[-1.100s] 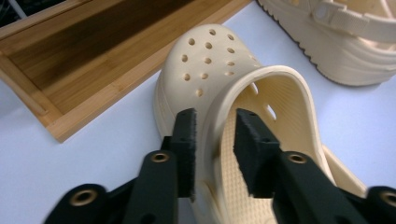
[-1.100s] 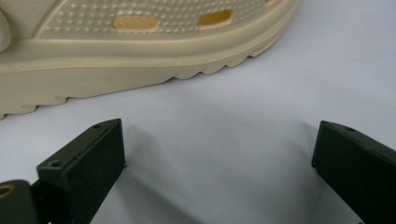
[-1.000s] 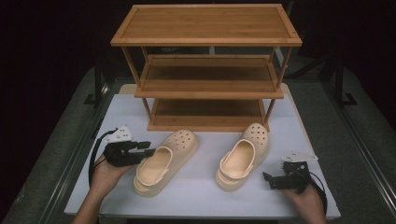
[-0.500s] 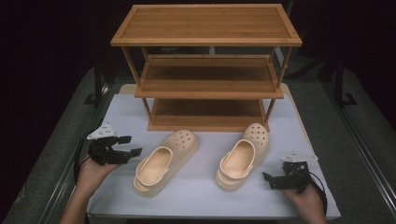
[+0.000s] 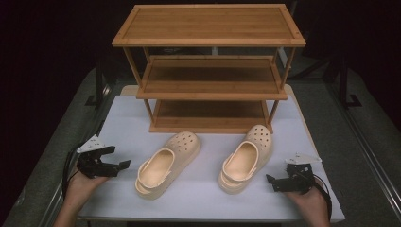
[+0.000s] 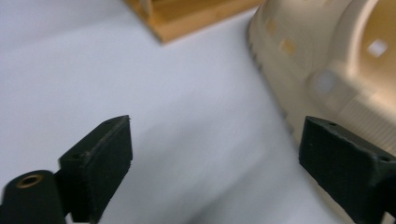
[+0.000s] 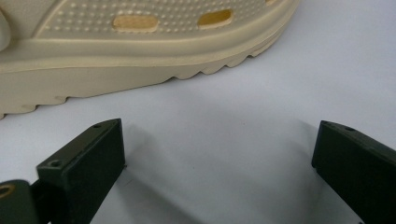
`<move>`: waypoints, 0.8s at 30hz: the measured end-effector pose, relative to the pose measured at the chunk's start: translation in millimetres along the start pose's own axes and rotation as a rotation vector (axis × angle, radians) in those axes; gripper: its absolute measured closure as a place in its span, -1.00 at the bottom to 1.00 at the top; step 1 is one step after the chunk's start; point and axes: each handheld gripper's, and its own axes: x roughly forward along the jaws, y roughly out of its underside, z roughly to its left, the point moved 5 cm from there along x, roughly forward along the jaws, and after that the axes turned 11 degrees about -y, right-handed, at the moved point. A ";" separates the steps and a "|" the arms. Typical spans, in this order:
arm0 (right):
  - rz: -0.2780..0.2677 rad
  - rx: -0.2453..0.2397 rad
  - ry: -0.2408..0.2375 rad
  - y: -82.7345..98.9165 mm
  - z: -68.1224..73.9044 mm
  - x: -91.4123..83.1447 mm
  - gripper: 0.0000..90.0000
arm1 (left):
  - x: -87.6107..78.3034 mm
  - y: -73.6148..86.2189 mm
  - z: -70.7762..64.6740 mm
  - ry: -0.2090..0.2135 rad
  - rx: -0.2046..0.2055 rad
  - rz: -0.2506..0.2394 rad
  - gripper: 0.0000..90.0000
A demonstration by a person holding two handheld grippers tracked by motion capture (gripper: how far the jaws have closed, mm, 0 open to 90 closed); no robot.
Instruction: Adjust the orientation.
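While both grippers are being held off the shoes, nothing is being gripped. 2 tan foam clogs are lying on the white table [image 5: 118, 118] in front of the 3-tier wooden rack [image 5: 210, 71], toes toward it. Left gripper [image 5: 120, 163] is being held just left of the left clog [image 5: 168, 163]; its jaws have just been opening and are now spread wide with only bare table between them, the clog's side showing by 1 jaw. Right gripper [image 5: 269, 179] is being held just right of the right clog [image 5: 246, 158], jaws spread wide, empty, the sole edge right ahead. Clogs are judged light, springy, a bit slick, not fragile. Best hold: side wall or heel rim, pinched firmly since the foam is likely to give.
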 end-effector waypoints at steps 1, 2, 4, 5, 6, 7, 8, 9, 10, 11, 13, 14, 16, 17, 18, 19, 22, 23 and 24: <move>0.001 0.003 0.000 0.0 0.1 0.0 -0.95 | 3.5 5.2 0.2 -0.005 0.009 0.014 -0.80; 0.001 0.002 0.000 0.0 0.2 0.0 -0.95 | 7.7 9.2 0.8 -0.009 0.013 0.027 -0.80; 0.001 0.002 0.000 0.1 0.2 0.1 -0.95 | 15.6 15.1 -0.2 0.003 0.007 0.039 -0.86; 0.001 0.002 0.000 0.1 0.2 0.1 -0.95 | 19.3 17.7 -1.1 -0.002 0.013 0.050 -0.91; 0.001 0.001 0.000 0.1 0.2 0.1 -0.95 | 22.9 20.3 -1.5 -0.008 0.027 0.063 -0.97; 0.001 0.001 0.000 0.2 0.3 0.1 -0.95 | 26.6 23.1 -2.3 -0.016 0.036 0.074 -0.97; 0.000 0.001 0.000 0.2 0.2 0.1 -0.95 | 30.1 25.6 -3.3 -0.025 0.048 0.085 -0.97; 0.000 0.001 0.000 0.2 0.2 0.1 -0.95 | 30.6 25.6 -5.3 -0.032 0.069 0.091 -1.00; 0.000 0.000 0.001 0.3 0.3 0.1 -0.95 | 30.7 25.7 -6.2 -0.039 0.076 0.089 -1.00; 0.000 0.001 0.000 0.2 0.2 0.1 -0.95 | 30.8 26.0 -6.2 -0.038 0.073 0.088 -1.00; 0.000 0.001 0.000 0.2 0.3 0.0 -0.95 | 31.0 25.9 -5.9 -0.037 0.073 0.089 -1.00; 0.001 0.001 0.000 0.1 0.3 0.1 -0.95 | 31.0 26.0 -5.9 -0.037 0.073 0.089 -1.00; 0.002 0.003 0.000 -0.2 0.4 0.1 -0.95 | 30.9 26.0 -5.8 -0.037 0.073 0.089 -1.00; 0.004 0.000 -0.002 -0.4 0.2 -0.1 -0.95 | 31.0 26.0 -5.8 -0.037 0.072 0.089 -1.00; 0.004 0.000 -0.002 -0.4 0.2 -0.1 -0.95 | 31.0 25.9 -5.6 -0.037 0.073 0.090 -1.00; 0.007 0.001 -0.001 -0.7 0.4 -0.4 -0.95 | 31.1 25.9 -5.5 -0.037 0.073 0.090 -1.00; 0.021 -0.001 -0.002 -0.9 3.0 -2.5 -0.90 | 31.1 25.9 -5.4 -0.038 0.073 0.091 -1.00; 0.020 0.003 -0.010 -1.5 3.9 -3.7 -0.90 | 31.0 25.9 -5.5 -0.038 0.073 0.090 -1.00; 0.014 0.007 -0.019 -2.3 4.9 -5.4 -0.90 | 31.1 25.9 -5.6 -0.038 0.073 0.090 -1.00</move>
